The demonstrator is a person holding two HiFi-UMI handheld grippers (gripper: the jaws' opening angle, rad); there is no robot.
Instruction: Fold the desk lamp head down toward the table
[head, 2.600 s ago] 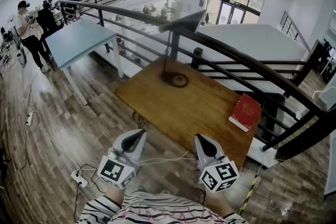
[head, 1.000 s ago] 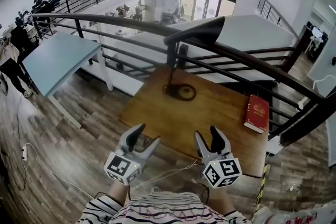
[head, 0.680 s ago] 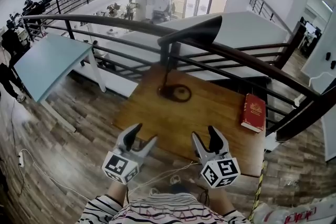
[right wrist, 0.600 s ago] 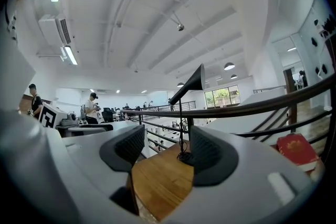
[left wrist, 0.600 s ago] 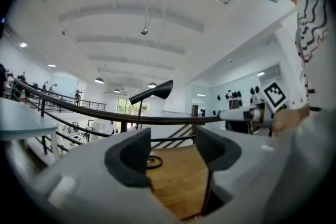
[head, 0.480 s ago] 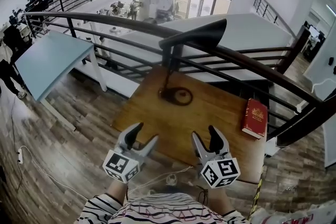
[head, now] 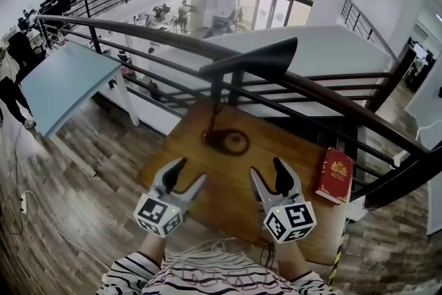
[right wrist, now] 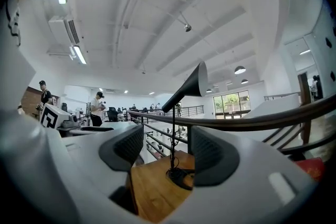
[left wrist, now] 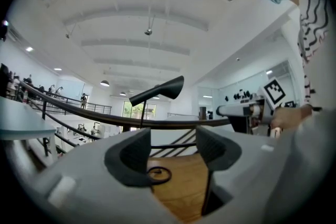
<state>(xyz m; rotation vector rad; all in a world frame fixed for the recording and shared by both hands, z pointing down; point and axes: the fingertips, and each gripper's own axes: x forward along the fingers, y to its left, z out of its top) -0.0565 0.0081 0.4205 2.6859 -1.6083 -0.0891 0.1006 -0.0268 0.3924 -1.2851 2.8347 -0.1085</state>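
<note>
The desk lamp stands at the far middle of the wooden table (head: 228, 190): a black cone head (head: 252, 59) raised high on a thin stem (head: 213, 103) over a ring base (head: 226, 141). My left gripper (head: 190, 171) hangs open over the table's near edge, well short of the base, with nothing between its jaws. My right gripper (head: 267, 169) is beside it, its jaws opening and empty. In the left gripper view the head (left wrist: 160, 91) and base (left wrist: 159, 174) lie ahead of the gripper (left wrist: 173, 152). The right gripper view shows the head (right wrist: 190, 86) above the gripper (right wrist: 161, 157).
A red book (head: 335, 175) lies at the table's right edge. A dark railing (head: 331, 103) runs just behind the table, over a drop to a lower floor. A light blue table (head: 62, 83) stands to the left, with people far off beyond it.
Both grippers have come forward from in front of the table to over its near edge, closer to the lamp. The right jaws stand a little wider.
</note>
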